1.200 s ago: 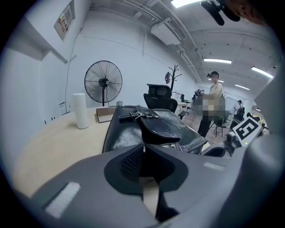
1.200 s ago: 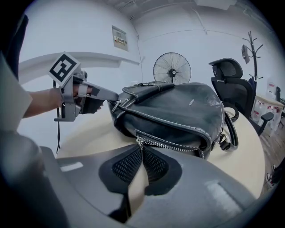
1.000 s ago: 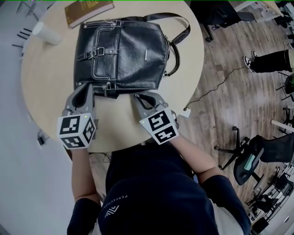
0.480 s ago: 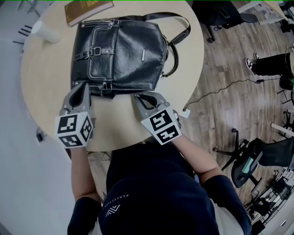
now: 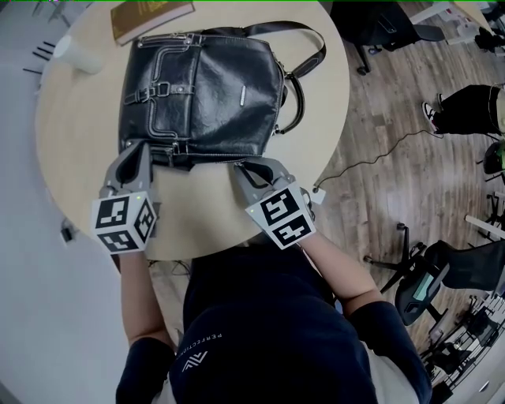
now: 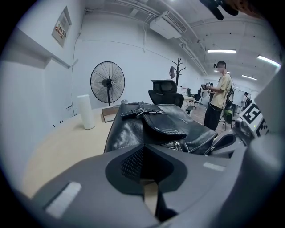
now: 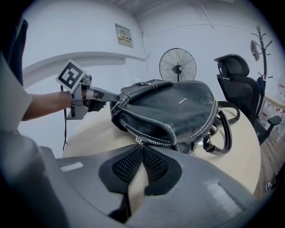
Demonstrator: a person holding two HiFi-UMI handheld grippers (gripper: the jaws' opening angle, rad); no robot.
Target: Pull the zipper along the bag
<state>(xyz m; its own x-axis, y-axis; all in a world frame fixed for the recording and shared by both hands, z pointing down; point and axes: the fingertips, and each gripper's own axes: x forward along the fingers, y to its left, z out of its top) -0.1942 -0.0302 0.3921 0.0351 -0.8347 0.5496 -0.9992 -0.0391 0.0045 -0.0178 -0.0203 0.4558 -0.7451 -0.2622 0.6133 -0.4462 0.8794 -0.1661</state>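
- our left forearm point(image 5: 132, 304) runs bare from a dark sleeve straight over the desk's point(image 5: 71, 150) near edge. the left tool point(image 5: 140, 151) points forward and down, with its tips at the near left corner of the bag point(image 5: 205, 87).
- in the left gripper view that tool's jaws are together right at the bag's edge. we cannot tell whether any leather is pinched between them.
- our right forearm point(image 5: 335, 264) angles in from the right, and the right tool point(image 5: 251, 166) slants down to the bag's near edge.
- in the right gripper view its jaws are clamped on the zipper pull point(image 7: 138, 141), at one end of the silver teeth.
- the black bag lies flat on the round pale desk with its strap to the right. a brown book point(image 5: 151, 17) sits just beyond it and a white cylinder point(image 5: 75, 55) at the far left.
- pale print on our dark shirt point(image 5: 260, 339) starts "perfect", and the rest is unclear.
- the book's lettering and the small metal plate point(image 5: 246, 95) on the bag are too small to read.
- the marker cube point(image 5: 125, 223) on each tool shows black and white squares.
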